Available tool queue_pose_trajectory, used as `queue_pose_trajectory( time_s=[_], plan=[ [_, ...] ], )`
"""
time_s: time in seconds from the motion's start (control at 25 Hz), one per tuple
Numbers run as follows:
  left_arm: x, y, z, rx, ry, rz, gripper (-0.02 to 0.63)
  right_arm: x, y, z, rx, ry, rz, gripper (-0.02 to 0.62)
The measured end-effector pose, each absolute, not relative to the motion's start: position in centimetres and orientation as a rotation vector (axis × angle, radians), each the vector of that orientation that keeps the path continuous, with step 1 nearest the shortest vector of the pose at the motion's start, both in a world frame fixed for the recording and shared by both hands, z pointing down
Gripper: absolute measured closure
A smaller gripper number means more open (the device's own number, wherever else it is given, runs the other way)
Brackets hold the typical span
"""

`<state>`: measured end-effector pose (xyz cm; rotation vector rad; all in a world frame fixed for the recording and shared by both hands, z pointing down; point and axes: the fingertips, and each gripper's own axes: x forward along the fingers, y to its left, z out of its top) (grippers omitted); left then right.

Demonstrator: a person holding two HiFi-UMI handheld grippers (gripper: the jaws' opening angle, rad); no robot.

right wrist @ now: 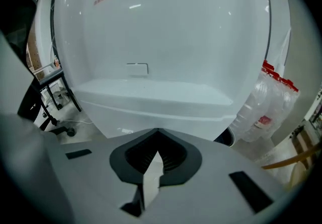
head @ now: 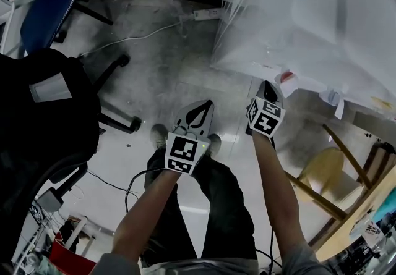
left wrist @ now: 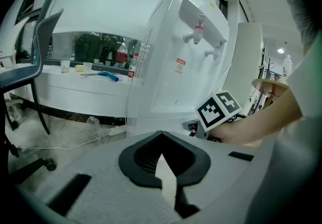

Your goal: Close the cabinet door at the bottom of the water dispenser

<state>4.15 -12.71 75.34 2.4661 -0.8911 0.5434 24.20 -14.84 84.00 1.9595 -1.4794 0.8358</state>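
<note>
Closest to my lens, the left gripper [head: 198, 116] hangs over the concrete floor [head: 154, 70], idle, its jaws pressed together on nothing. Ahead of it is the right gripper [head: 268, 90], jaws likewise together and empty. Its tip is at the lower front of the white water dispenser [head: 309, 14], which stands on the floor under loose clear plastic wrap [head: 241, 2].

In the right gripper view, the cabinet door [right wrist: 166, 36] fills nearly everything ahead. It is a plain, glossy white panel, bowed by the lens, with a small rectangular mark [right wrist: 137, 68] low on its face and a stepped ledge running beneath. The door takes up the bottom of the dispenser's front, below the two taps [left wrist: 201, 34] that the left gripper view shows higher up.

I judge the job close to its end. No gap or dark opening shows around the panel, and it appears to lie flush with the body. I cannot tell whether the catch has taken, nor whether the tip truly touches the door. What I reckon is left is a firm nudge to seat it, then drawing the gripper clear. A power strip [head: 206, 14] lies on the floor beside the dispenser's base.
</note>
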Motion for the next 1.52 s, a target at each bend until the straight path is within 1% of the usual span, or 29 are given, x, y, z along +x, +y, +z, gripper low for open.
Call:
queue_pose_trajectory(
  time_s=[0.2, 0.44, 1.04, 1.52],
  plan=[
    [4.5, -13.2, 75.6, 2.473, -0.887, 0.531, 0.601, 24.3, -15.1, 83.9, 1.954, -1.491, 0.765, 0.589],
    [4.2, -12.8, 75.3, 2.472, -0.866, 0.539, 0.601, 24.3, -15.1, 83.4, 1.974, -1.491, 0.782, 0.589],
    [3.9, -12.2, 70.0, 2.495, -0.824, 0.527, 0.601, 19.9, -12.2, 77.4, 2.024, -1.590, 0.822, 0.589],
    [3.7, -9.9, 66.7, 2.494, -0.775, 0.530, 0.601, 18.7, -9.8, 73.1, 2.075, -1.607, 0.834, 0.589]
  ],
)
